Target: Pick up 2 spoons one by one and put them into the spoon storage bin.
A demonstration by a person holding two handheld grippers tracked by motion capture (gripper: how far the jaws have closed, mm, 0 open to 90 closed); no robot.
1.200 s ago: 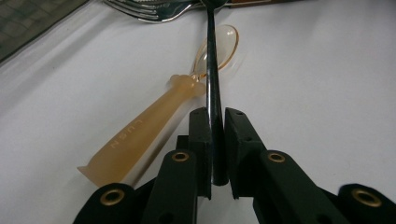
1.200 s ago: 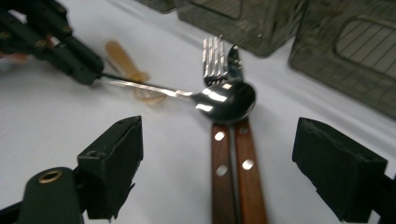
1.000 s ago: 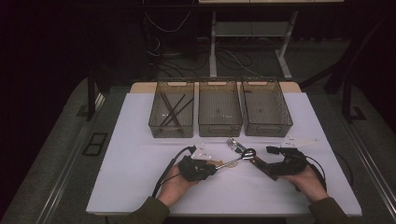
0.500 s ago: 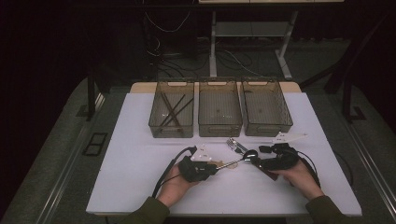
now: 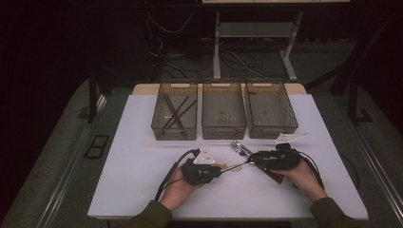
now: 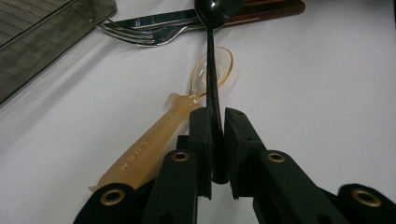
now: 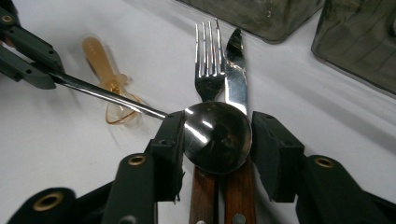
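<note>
A metal spoon (image 5: 234, 166) hangs level between my two grippers near the table's front. My left gripper (image 6: 215, 126) is shut on the spoon's thin handle (image 6: 211, 70); it also shows in the high view (image 5: 221, 169). My right gripper (image 7: 218, 133) has just been closing on the spoon's bowl (image 7: 217, 137), and its pads now meet both edges of the bowl. Under the bowl lie a fork (image 7: 208, 60) and a knife (image 7: 235, 70), both with wooden handles. An amber plastic spoon (image 6: 154, 140) lies on the white tabletop below the metal handle.
Three smoky clear bins stand in a row at the back: the left one (image 5: 174, 134) holds dark sticks, then the middle (image 5: 223, 134) and the right (image 5: 272, 133). A white utensil (image 5: 291, 138) lies in front of the right bin.
My right gripper has slid left to the spoon's bowl and its jaws have narrowed around it. The left hand and the spoon's handle have stayed put.
</note>
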